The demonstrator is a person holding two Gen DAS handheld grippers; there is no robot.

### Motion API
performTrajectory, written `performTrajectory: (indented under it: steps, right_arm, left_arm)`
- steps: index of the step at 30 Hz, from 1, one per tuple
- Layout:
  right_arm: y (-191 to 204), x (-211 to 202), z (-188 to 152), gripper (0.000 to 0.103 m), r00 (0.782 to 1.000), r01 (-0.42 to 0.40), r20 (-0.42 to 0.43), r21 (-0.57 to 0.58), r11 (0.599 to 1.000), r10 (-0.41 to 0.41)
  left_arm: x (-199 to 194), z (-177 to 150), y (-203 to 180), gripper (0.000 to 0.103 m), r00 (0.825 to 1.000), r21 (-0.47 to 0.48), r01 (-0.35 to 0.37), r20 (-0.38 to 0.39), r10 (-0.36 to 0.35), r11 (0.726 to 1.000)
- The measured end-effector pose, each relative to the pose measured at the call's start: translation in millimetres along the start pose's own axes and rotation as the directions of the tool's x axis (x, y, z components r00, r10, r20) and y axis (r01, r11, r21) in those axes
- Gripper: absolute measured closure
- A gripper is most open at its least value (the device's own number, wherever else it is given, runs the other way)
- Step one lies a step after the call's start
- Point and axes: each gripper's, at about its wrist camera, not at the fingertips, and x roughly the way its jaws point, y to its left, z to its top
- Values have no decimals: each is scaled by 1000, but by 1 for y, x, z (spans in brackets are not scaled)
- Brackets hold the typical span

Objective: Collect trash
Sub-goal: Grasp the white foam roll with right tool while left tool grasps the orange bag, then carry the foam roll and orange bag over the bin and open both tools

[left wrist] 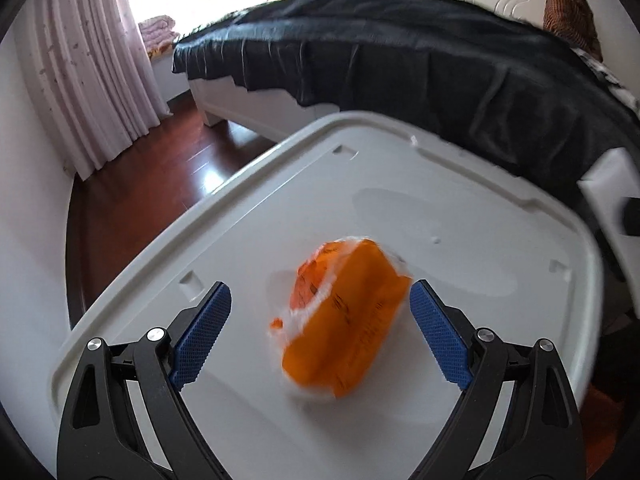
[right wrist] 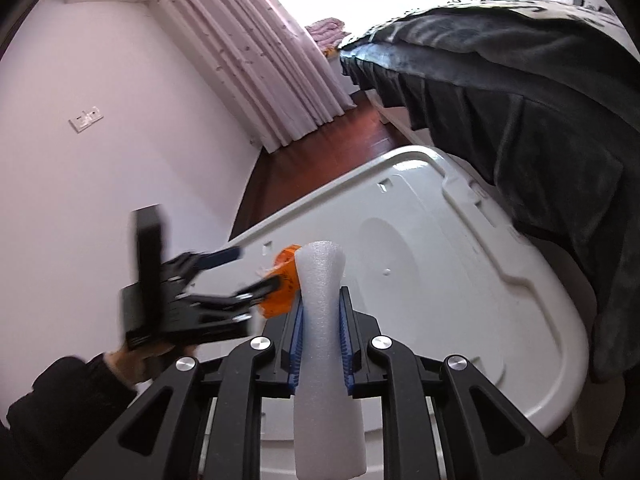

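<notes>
Items counted: one orange wrapper [left wrist: 344, 316], one white foam piece [right wrist: 322, 320], two tools, one white plastic lid [left wrist: 460, 184] serving as the desk.

Orange wrapper: crumpled packet with clear film; lies on the lid, near its middle. In the left wrist view its long axis runs diagonally, from lower centre up toward the right. It sits between the blue pads of the left tool [left wrist: 320, 300], nearer the right-hand pad; contact cannot be told through the blur.

Left tool: fingers spread wide, gripping nothing. In the right wrist view it is blurred and reaches in from the left.

Foam piece: one long strip, long axis along the fingers, far end flaring past the tips.

Right tool [right wrist: 322, 300]: pressed together, pinching the foam piece above the lid.

Surroundings: one bed [left wrist: 400, 60] with dark cover, wood floor [left wrist: 160, 168], curtains [left wrist: 88, 64].
</notes>
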Motion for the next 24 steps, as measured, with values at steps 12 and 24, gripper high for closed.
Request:
performTrajectory:
  steps: [12,24]
  right_arm:
    - [-6,10,3,87,999,-36,-29,94,995,39]
    - [15,13,-7,86,996,-60,-55,55,997,63]
  left_arm:
    - [29,-35,-3,84,998,-248,9,-51,-22,969]
    - [-81,-66,-14,85,982,-399,-177,-16,186,900]
